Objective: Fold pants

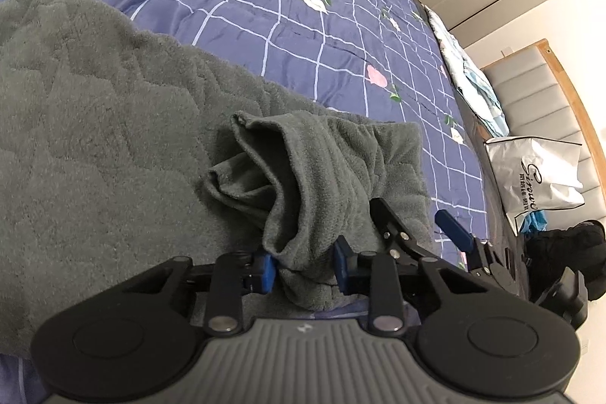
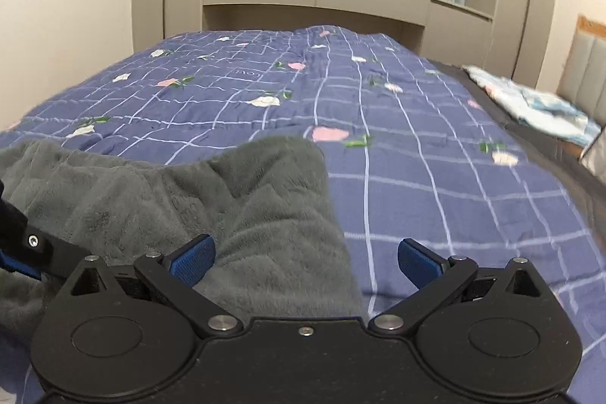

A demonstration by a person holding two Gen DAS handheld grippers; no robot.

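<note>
White bag (image 1: 538, 173) bears cursive script; lettering unreadable.

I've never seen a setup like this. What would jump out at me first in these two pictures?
Probably the grey fleece pants, spread over a blue checked quilt printed with flowers. At the bottom of the left view, the left gripper pinches a bunched fold of them between blue pads. The right gripper stands open over the pants' edge.
</note>
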